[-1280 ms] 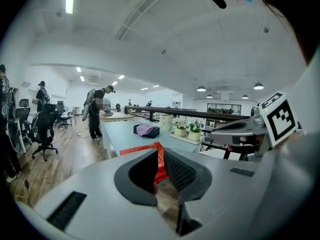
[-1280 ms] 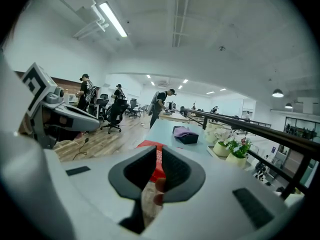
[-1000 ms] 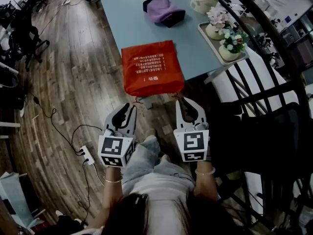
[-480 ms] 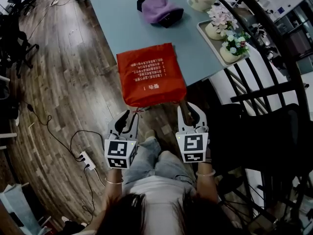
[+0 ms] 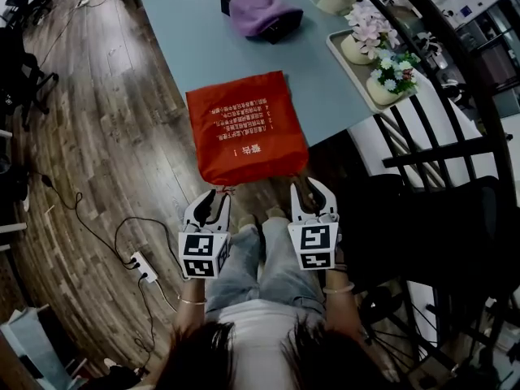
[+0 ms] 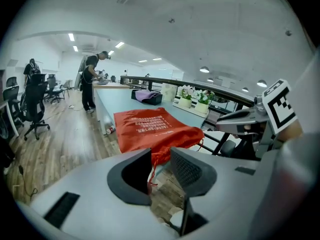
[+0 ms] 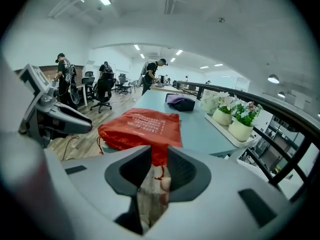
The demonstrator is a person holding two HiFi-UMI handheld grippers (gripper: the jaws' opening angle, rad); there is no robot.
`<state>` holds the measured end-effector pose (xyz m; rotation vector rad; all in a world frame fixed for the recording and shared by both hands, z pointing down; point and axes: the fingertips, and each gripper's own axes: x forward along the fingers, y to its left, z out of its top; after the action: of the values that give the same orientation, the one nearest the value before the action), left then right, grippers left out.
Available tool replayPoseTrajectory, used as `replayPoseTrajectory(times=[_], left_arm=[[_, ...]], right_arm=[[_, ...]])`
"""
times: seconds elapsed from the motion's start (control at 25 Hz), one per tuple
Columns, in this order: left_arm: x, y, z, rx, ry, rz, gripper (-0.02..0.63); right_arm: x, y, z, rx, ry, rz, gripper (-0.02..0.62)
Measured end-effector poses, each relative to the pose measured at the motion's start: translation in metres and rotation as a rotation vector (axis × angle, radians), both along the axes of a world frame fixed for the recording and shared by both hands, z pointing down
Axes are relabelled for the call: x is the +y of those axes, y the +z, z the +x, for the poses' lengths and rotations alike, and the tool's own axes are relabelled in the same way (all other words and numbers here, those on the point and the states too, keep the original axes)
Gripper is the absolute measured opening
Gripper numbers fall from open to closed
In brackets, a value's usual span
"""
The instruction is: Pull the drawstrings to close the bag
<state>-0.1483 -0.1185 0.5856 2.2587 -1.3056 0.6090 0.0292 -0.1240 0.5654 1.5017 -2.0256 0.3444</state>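
**Red bag at the table's near edge, a cord in each jaw gap**

A wood floor (image 5: 97,145) is seen open to the left of a pale blue table (image 5: 195,39). The right side is crowded by a dark railing (image 5: 439,149). Bare tabletop is left around a red bag (image 5: 246,132), whose gathered mouth is hung over the near edge. A tray of flower pots (image 5: 340,55) is set well apart at the right edge.

The left gripper (image 5: 213,195) and the right gripper (image 5: 311,187) are held just below the bag's mouth, over the person's knees. The left jaws are being opened and a red drawstring (image 6: 151,170) is hung loose between them. The right jaws are parted narrowly, and the other drawstring (image 7: 160,173) is dangled in the gap, unpinched.
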Motion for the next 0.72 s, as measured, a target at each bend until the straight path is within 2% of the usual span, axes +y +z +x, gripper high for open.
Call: replayPoseTrajectory(times=[0.52,0.72], left_arm=[[-0.003,0.046,0.003,-0.050,-0.144,-0.068,0.109],[-0.005,0.058,0.004,-0.046,-0.183,-0.090,0.115]], right_arm=[[-0.009,0.062,0.019,-0.056,-0.072,-0.157,0.092],[-0.011,0.084,0.021,-0.067,-0.095,-0.199,0.091]])
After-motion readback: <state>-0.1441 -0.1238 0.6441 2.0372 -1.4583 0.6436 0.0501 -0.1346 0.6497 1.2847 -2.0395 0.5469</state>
